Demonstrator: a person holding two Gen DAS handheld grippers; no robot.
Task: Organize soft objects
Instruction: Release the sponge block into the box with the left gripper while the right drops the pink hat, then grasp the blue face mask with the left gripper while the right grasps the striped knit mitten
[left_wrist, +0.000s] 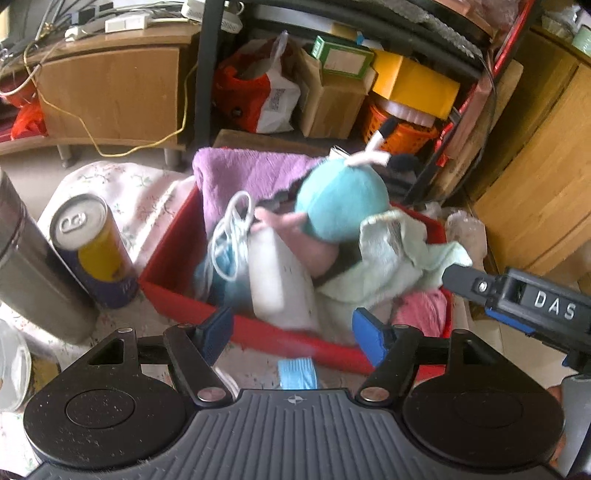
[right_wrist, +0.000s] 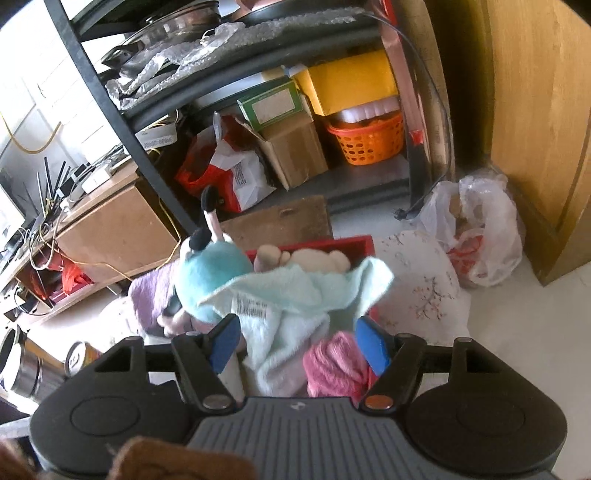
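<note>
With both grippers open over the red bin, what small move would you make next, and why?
I would probably lower the right gripper onto the loose pale green towel and push it down. It is heaped over the teal plush toy and the pink knitted cloth, with one corner hanging past the rim of the red plastic bin. Both grippers look empty.

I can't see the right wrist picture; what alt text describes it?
A red bin brims with soft things: a mint towel, a teal plush toy and a pink cloth. The right gripper hovers above, jaws open and empty.
</note>
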